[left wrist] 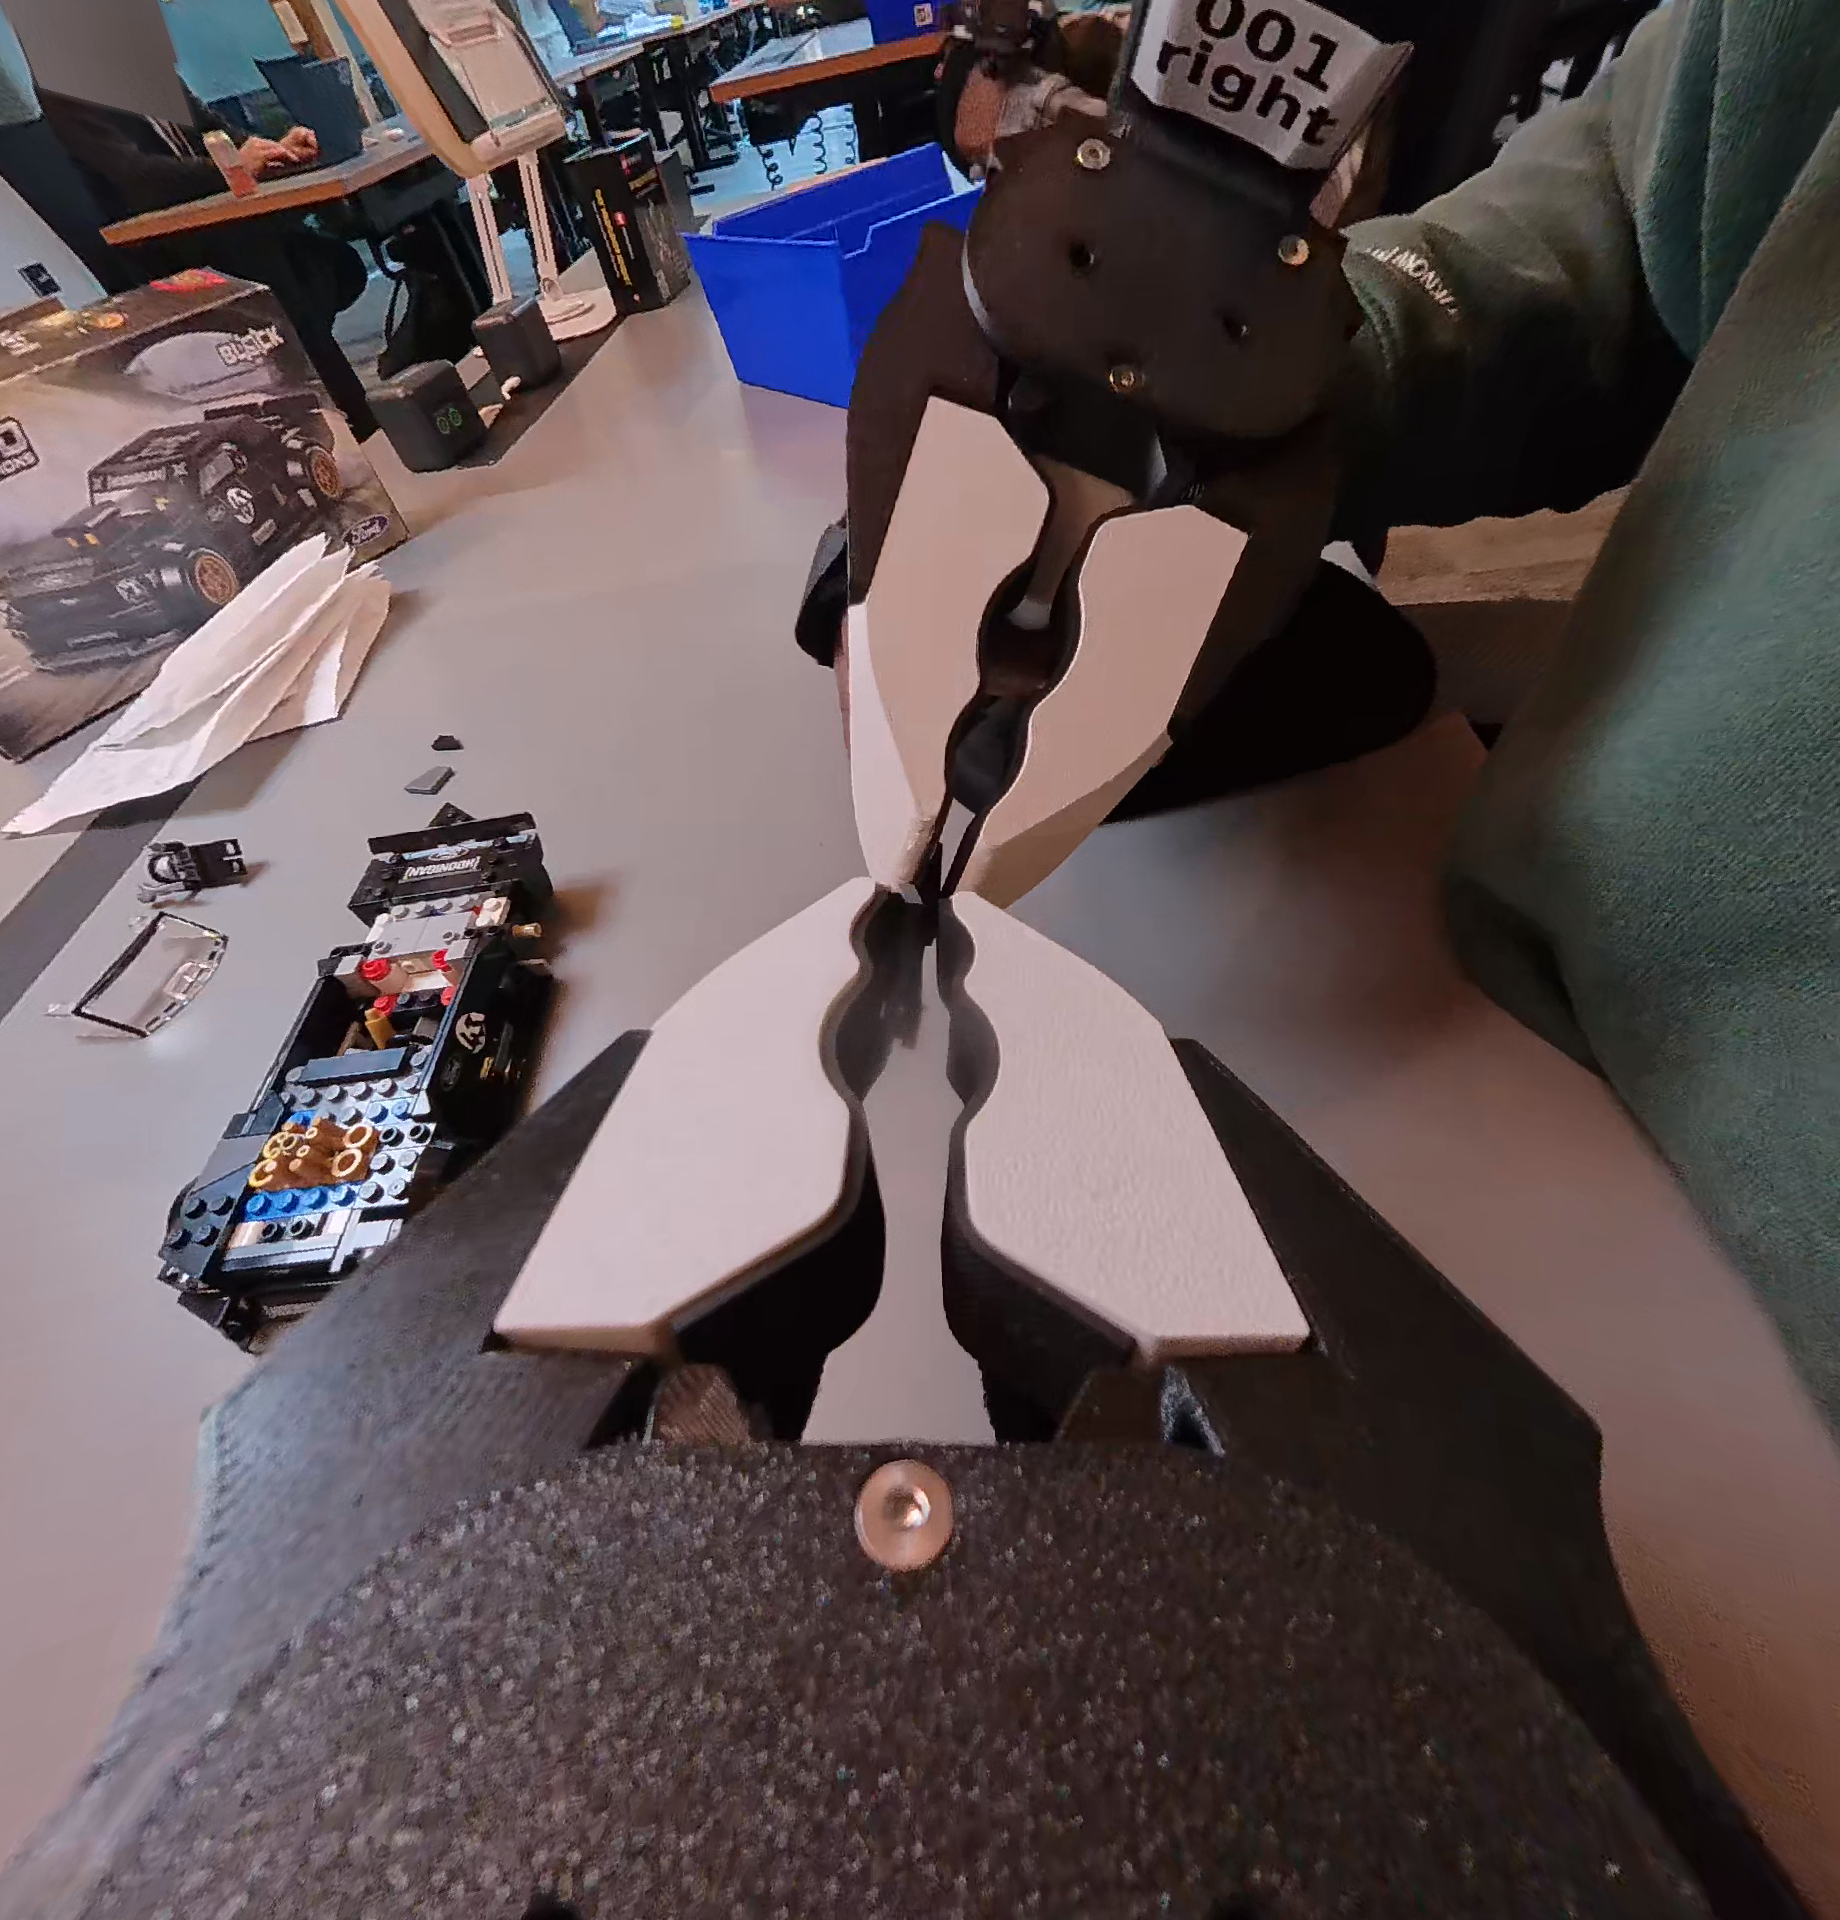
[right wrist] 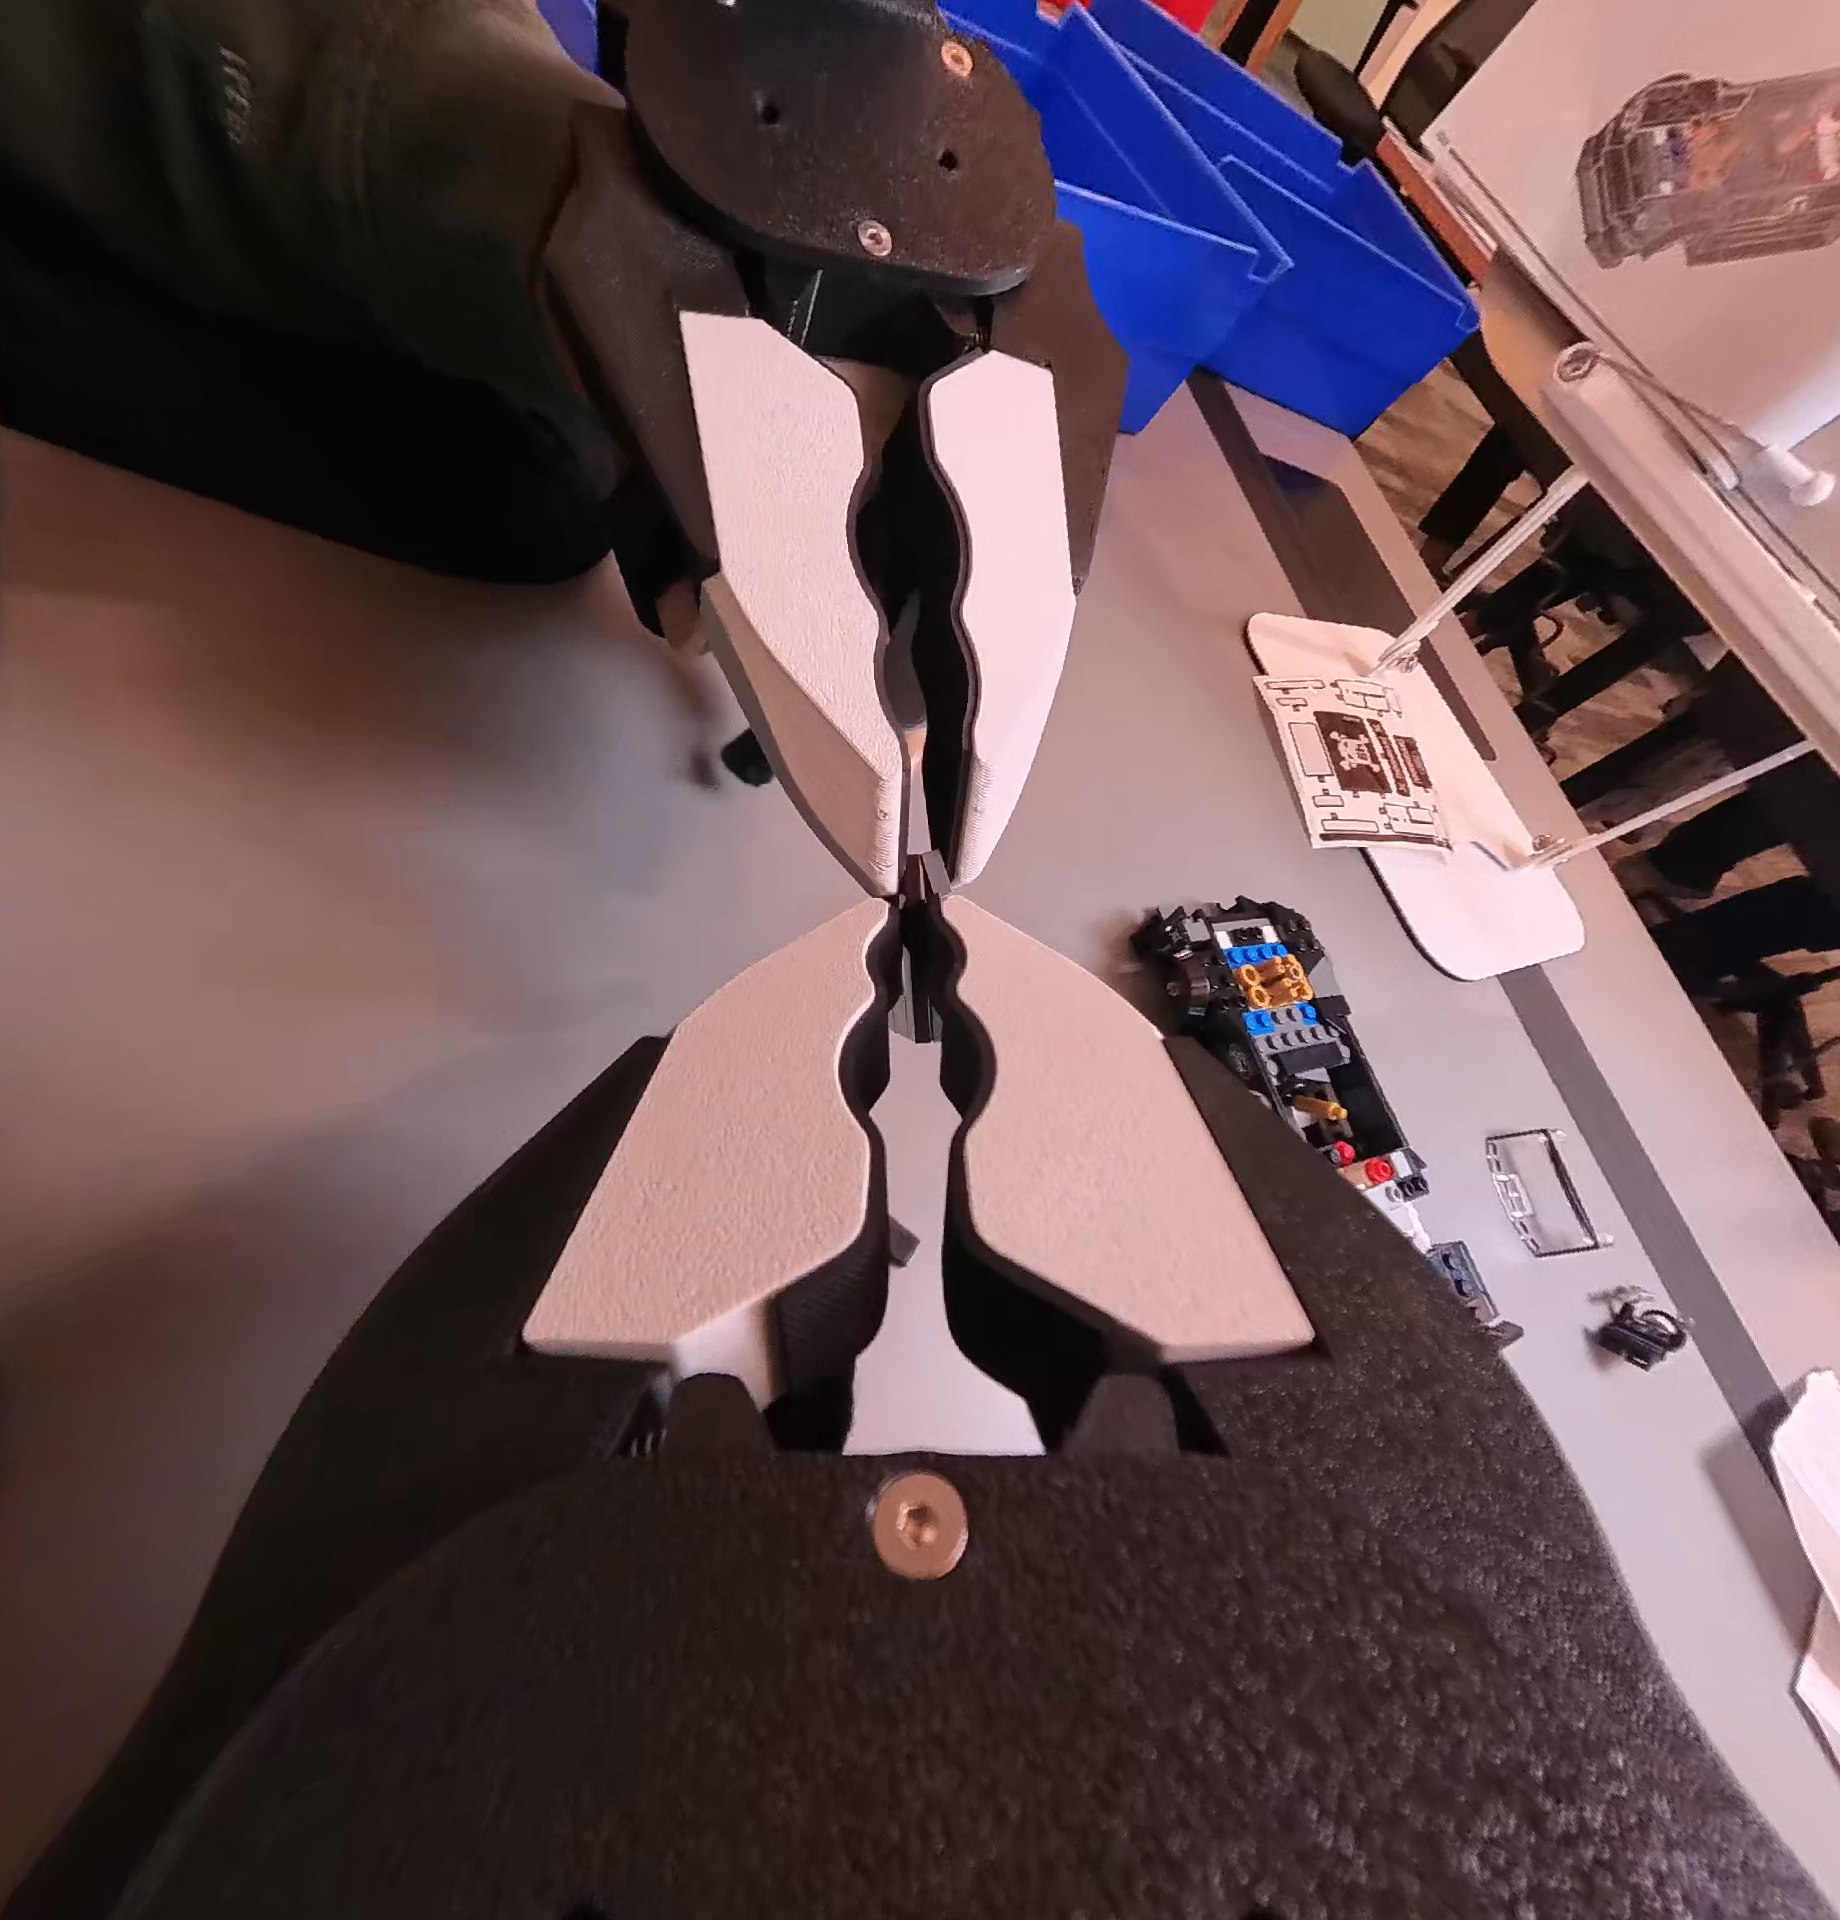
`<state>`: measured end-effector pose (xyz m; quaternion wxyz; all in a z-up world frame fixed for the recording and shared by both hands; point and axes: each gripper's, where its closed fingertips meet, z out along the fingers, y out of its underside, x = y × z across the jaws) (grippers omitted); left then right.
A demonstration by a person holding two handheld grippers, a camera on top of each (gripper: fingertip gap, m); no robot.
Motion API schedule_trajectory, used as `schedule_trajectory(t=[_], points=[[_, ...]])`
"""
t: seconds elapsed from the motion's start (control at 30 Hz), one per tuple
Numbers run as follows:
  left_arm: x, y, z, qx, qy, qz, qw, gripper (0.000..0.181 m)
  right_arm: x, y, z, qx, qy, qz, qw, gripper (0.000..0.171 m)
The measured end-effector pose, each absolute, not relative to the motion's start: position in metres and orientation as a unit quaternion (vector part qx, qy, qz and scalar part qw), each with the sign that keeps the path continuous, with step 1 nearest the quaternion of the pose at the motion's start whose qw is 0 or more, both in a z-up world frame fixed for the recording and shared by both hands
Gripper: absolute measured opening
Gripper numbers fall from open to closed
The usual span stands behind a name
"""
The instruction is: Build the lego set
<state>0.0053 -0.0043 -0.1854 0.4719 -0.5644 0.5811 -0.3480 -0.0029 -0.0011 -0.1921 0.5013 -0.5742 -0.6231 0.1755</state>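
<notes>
- We have the left gripper (left wrist: 911, 904) and the right gripper (left wrist: 931, 878) meeting tip to tip above the grey table (left wrist: 635, 582), both pinched down on thin black LEGO pieces (left wrist: 911, 966).
- Each pair of fingers is closed to a narrow slit; the left clamps 1 flat black part, and the right seems to grip its mate (right wrist: 921, 977), though the dark parts blur together at the tips.
- The half-built black car (left wrist: 376, 1049) lies on the table to the left of our grippers, well apart from them, studs up with blue and gold bits showing.
- A clear windscreen piece (left wrist: 152, 971) and a small black part (left wrist: 194, 862) sit near it; the set's box (left wrist: 157, 488) stands farther back.
- Risks: pressing off-axis could pop a piece out of its grip, and a dropped black plate could skid off the table's near edge.
- Squeezing harder may twist the plates out of line so the studs fail to seat.
</notes>
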Motion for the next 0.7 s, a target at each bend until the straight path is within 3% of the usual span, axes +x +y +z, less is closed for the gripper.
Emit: schedule_trajectory(t=[0.37, 0.7], points=[[0.0049, -0.0066, -0.1856, -0.560, 0.583, -0.362, 0.464, 0.008, -0.0046, -0.0025, -0.1906, -0.572, -0.638, 0.206, 0.473, 0.013], [0.0047, -0.0095, -0.1898, -0.570, 0.576, -0.392, 0.436, 0.007, -0.0049, -0.0051, -0.1946, -0.564, -0.663, 0.180, 0.458, 0.006]])
